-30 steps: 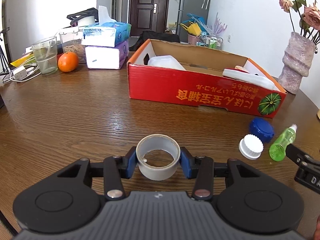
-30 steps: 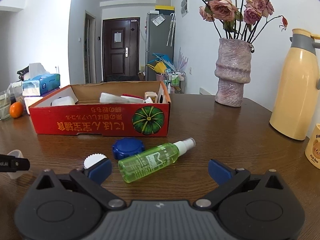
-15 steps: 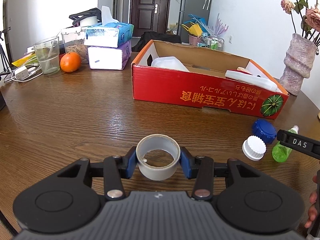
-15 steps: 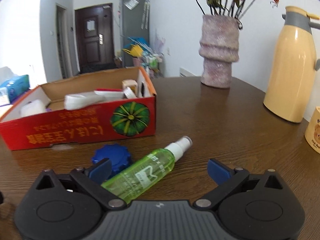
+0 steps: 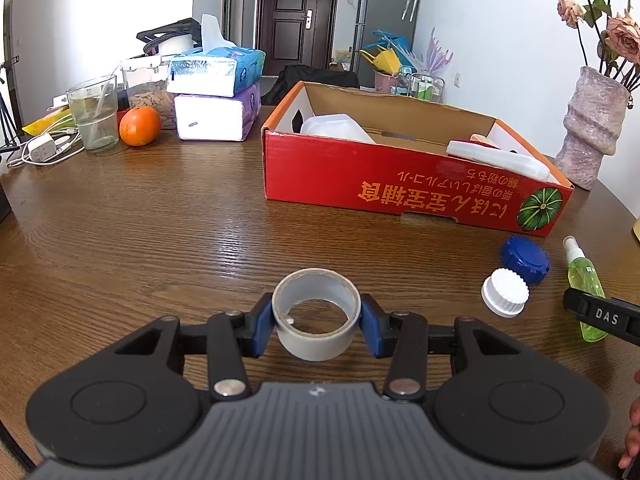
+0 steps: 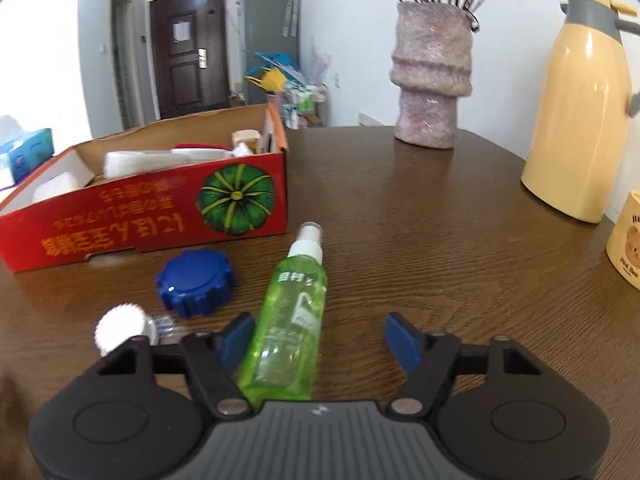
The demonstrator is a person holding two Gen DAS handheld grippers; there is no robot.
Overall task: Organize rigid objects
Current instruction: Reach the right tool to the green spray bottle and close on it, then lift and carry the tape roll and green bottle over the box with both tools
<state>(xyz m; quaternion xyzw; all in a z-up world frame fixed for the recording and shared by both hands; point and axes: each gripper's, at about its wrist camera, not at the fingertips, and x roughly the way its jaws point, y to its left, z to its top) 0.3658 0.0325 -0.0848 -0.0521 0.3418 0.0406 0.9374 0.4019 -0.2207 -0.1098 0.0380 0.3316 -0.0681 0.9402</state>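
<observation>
Between my right gripper's [image 6: 320, 342] blue pads lies the green spray bottle [image 6: 292, 320], flat on the tabletop [image 6: 440, 240], its long axis running almost straight away from me with the white nozzle at the far end. The jaws have just been closing around it; the left pad sits against the bottle's side, the right pad still stands clear, so nothing is clamped yet. My left gripper [image 5: 316, 322] is clenched on the grey tape roll [image 5: 316, 312], nearer the tabletop's front edge. Past the bottle's left side sit the white cap [image 6: 120, 330] and blue cap [image 6: 194, 280]. Farther back stands the red box [image 6: 140, 216], open-topped, left of the nozzle, so I judge the bottle's lift goes forward and left.
</observation>
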